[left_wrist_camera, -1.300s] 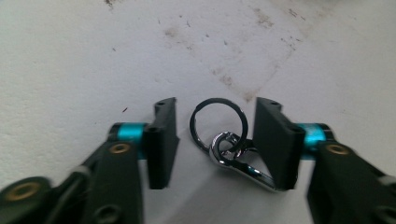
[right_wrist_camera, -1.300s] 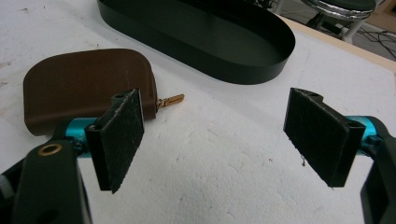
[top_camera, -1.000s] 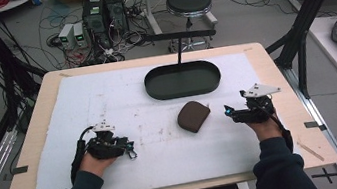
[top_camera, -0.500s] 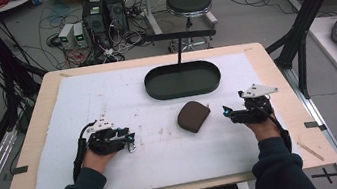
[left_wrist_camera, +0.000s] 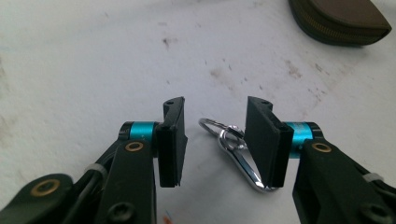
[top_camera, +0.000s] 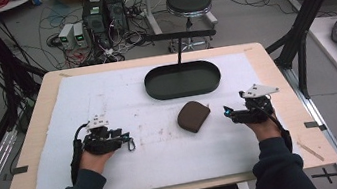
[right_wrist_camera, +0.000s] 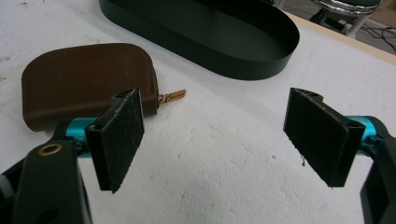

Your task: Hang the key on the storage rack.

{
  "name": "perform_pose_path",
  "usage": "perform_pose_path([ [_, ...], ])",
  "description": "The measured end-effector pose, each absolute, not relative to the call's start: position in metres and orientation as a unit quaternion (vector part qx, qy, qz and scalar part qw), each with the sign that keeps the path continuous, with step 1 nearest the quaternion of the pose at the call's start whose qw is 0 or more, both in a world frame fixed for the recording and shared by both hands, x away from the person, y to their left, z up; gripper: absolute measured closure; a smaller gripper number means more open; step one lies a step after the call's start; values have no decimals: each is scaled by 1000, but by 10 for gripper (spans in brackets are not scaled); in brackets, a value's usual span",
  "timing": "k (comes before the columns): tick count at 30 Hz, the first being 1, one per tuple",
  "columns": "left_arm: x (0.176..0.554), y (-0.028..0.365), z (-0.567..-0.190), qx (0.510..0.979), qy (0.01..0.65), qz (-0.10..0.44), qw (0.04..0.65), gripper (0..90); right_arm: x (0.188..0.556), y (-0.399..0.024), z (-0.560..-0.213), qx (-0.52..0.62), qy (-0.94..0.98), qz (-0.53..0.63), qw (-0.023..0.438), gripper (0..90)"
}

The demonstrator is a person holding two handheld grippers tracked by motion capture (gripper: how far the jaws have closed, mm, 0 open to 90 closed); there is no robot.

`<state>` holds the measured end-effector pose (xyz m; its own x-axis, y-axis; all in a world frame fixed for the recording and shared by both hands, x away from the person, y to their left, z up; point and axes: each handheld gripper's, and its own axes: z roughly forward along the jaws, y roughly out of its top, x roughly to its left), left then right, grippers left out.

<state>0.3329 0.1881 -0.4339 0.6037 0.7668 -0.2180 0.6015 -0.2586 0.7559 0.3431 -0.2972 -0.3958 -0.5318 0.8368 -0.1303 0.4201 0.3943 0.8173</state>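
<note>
On the white mat (top_camera: 62,140), the left gripper (top_camera: 131,143) lies low at about eight o'clock of the tabletop, its jaws pointing toward three o'clock. Its jaws stand partly spread and have just been opening; between them lies a silver clip (left_wrist_camera: 238,156) with a key ring (left_wrist_camera: 215,127) at its far end. In the left gripper view the clip rests flat on the mat, close against the inner face of the jaw at three o'clock and clear of the jaw at nine o'clock, so the pads do not press on it.

The right gripper (top_camera: 228,112) sits at about four o'clock of the tabletop, pointing toward nine o'clock, its jaws spread wide with bare mat between them. A brown pouch (top_camera: 193,116) lies just beyond its tips; in the right gripper view the pouch (right_wrist_camera: 84,79) is at ten o'clock, behind the nearer jaw, its gold zip pull (right_wrist_camera: 173,97) pointing toward the gap. A black oval tray (top_camera: 184,91) stands at twelve o'clock of the pouch, near it but not touching.
</note>
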Motion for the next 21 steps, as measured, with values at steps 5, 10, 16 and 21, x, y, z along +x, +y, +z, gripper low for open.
perform_pose_path([
  [5, 333, 184, -439, 804, 427, 65, 407, 692, 343, -297, -395, 396, 790, 379, 275, 206],
  [10, 333, 184, -439, 809, 419, 65, 407, 739, 342, -297, -395, 395, 790, 379, 276, 206],
  [16, 334, 184, -441, 809, 425, 70, 399, 758, 343, -296, -395, 393, 791, 379, 276, 207],
  [21, 335, 186, -440, 805, 430, 73, 402, 821, 342, -296, -395, 394, 791, 378, 275, 207],
])
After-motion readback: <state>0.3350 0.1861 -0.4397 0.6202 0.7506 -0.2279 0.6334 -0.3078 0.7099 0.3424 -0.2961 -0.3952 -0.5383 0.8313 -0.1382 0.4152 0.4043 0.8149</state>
